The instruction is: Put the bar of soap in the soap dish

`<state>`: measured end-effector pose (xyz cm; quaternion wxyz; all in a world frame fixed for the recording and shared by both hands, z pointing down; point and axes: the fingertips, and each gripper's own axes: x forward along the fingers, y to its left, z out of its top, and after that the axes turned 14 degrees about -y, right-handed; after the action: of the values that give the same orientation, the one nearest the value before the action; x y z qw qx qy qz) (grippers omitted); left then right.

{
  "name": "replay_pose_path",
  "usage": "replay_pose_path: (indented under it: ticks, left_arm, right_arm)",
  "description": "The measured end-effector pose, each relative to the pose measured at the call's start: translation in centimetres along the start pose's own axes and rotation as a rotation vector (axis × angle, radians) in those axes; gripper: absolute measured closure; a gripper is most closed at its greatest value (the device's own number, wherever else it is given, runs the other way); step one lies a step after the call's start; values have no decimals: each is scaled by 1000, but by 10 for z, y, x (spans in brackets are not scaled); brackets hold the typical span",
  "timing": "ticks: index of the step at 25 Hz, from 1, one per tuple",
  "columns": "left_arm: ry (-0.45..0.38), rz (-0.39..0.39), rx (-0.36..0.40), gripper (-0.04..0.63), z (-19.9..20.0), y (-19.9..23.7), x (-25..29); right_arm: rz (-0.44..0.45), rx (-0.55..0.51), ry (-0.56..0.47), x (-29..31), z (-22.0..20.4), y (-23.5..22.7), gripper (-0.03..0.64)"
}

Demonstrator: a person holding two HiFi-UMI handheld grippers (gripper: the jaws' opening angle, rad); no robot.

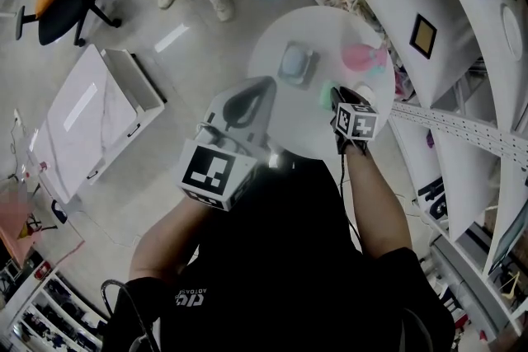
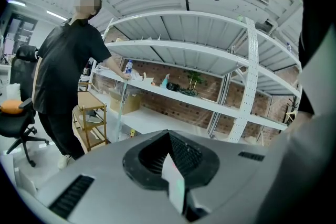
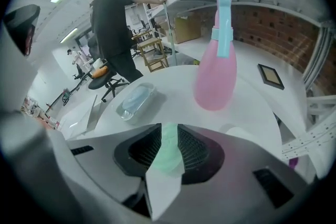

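Observation:
A pale green bar of soap (image 1: 327,95) lies on the round white table (image 1: 322,25), near its front right. My right gripper (image 1: 337,95) points steeply down over it. In the right gripper view the soap (image 3: 169,157) shows in the narrow gap of the right gripper (image 3: 169,134), whose jaws stand a little apart without pressing on it. The clear soap dish (image 1: 297,62) with a blue insert (image 3: 135,100) sits further back to the left. My left gripper (image 1: 247,95) hovers at the table's front left edge, shut and empty (image 2: 168,136).
A pink spray bottle (image 1: 363,56) (image 3: 216,73) stands right of the dish, just behind the soap. White shelving (image 1: 462,128) curves round the table's right side. A white box (image 1: 91,119) lies on the floor at left. A person in black (image 3: 113,23) stands beyond the table.

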<state>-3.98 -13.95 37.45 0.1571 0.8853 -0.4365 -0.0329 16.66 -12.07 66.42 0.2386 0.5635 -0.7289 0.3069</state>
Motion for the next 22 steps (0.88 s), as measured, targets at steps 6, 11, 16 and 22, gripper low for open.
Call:
replay_pose_path:
  ticks: [6, 11, 16, 22]
  left_arm:
    - [18, -4, -5, 595, -7, 3, 1]
    - [28, -6, 0, 595, -10, 5, 0]
    - [32, -3, 6, 595, -10, 7, 1]
    - [16, -3, -5, 595, -8, 5, 1]
  right_arm:
    - [-27, -27, 27, 11, -10, 3, 435]
    - [-52, -45, 50, 19, -13, 6, 373]
    - [-113, -3, 68, 26, -14, -5, 337]
    - [-120, 2, 93, 30, -17, -3, 325]
